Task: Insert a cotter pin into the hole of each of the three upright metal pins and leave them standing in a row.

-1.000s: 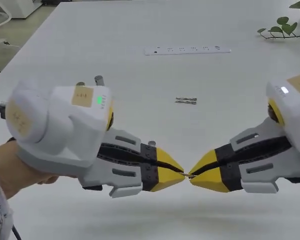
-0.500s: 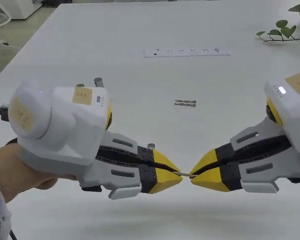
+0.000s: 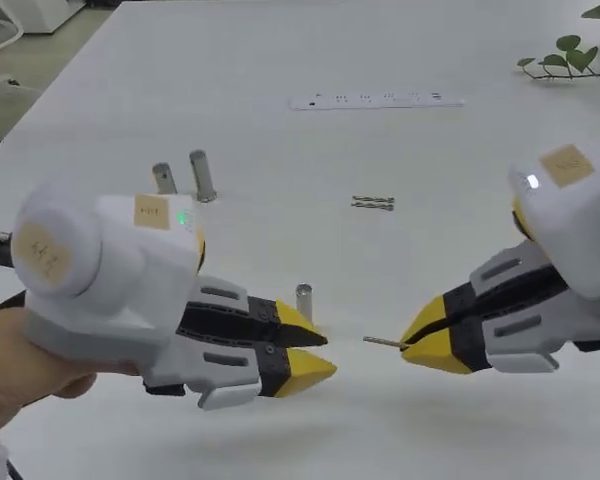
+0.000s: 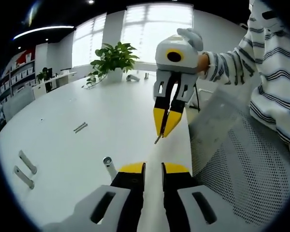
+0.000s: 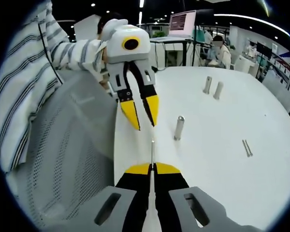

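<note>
My left gripper (image 3: 328,353) is open and holds nothing. Facing it, a short gap away, my right gripper (image 3: 408,347) is shut on a thin cotter pin (image 3: 383,342) that sticks out toward the left gripper. Just behind the two tips stands one upright metal pin (image 3: 303,300), and two more upright pins (image 3: 181,177) stand side by side at the far left. In the right gripper view the cotter pin (image 5: 152,150) runs straight out from the right gripper (image 5: 152,167), with the open left gripper (image 5: 141,119) beyond it and the near upright pin (image 5: 179,127) to the right. In the left gripper view the near upright pin (image 4: 108,166) stands left of the left gripper (image 4: 153,167).
Two spare cotter pins (image 3: 372,202) lie together on the white table (image 3: 280,60), mid-right. A white power strip (image 3: 375,100) lies farther back, and a plant's leaves (image 3: 572,55) reach in at the far right corner. A mesh chair (image 5: 67,145) is at the table's near edge.
The left gripper has opened, let go of the cotter pin and drawn back to the left. The right gripper keeps the pin and has shifted slightly right.
</note>
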A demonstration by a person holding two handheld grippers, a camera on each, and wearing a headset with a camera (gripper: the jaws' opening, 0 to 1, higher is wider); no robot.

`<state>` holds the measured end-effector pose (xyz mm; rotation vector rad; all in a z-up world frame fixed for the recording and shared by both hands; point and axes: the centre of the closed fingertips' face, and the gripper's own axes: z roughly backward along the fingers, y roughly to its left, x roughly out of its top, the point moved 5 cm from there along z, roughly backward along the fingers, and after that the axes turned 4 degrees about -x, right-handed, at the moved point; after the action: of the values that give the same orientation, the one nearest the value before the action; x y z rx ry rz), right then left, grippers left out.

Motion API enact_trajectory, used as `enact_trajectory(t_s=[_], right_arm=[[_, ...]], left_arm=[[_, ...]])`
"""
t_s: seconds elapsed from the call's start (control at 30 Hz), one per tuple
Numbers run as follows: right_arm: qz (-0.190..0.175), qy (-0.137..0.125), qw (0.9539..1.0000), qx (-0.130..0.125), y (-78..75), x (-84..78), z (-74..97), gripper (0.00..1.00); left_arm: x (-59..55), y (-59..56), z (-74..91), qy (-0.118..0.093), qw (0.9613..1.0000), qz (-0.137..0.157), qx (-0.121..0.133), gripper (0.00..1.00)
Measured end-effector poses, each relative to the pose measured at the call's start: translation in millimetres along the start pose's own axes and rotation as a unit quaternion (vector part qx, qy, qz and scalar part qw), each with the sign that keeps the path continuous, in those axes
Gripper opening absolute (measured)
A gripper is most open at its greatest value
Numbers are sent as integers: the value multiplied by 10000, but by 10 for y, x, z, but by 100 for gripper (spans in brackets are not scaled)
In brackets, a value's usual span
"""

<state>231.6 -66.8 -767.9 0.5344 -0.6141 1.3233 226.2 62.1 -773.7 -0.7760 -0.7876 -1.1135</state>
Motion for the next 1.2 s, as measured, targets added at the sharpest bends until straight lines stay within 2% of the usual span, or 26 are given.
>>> enact_trajectory(t_s=[0.07,0.1,0.13,0.2,0.3,0.37,0.6,0.67,0.73,0.8,0.87,0.97,1.03,1.2], right_arm=[[-31,87,10000,-21,-31,-26,-11,3],[-46,121,9999,-27,-47,-35,-15,3],[-60,141,9999,-32,-59,-41,-18,3],[-96,177,9998,-55,-83,-53,-23,3],[-132,252,9995,-125,-135,-74,-37,3],[-139,274,9994,-166,-164,-76,-47,3],[-302,308,9989,-178,-238,-57,-105,3],[-336,359,9986,-175,-262,-60,-117,3],[-347,432,9983,-162,-289,-65,-125,3],[-304,478,9983,-143,-315,-62,-130,3],[-299,533,9980,-147,-344,-60,-134,3],[-338,791,9960,-224,-422,-102,-148,3],[-368,839,9955,-252,-477,-119,-164,3],[-394,850,9954,-201,-496,-99,-186,3]], left_arm=[[-64,64,16,127,9998,25,169,15],[-103,116,25,195,9992,99,339,17],[-115,133,27,207,9989,127,394,17],[-160,213,31,215,9972,274,658,18],[-236,338,30,223,9920,567,1109,17],[-263,384,6,135,9880,798,1312,18],[-300,406,-119,150,9840,938,1505,19],[-308,431,-139,138,9809,996,1667,20],[-353,455,-150,247,9779,1110,1752,20],[-367,467,-156,227,9768,1162,1782,20],[-361,466,-158,183,9762,1212,1792,20],[-343,476,-172,122,9750,1242,1840,20],[-333,485,-185,105,9746,1247,1859,20],[-320,479,-253,90,9752,1311,1782,19]])
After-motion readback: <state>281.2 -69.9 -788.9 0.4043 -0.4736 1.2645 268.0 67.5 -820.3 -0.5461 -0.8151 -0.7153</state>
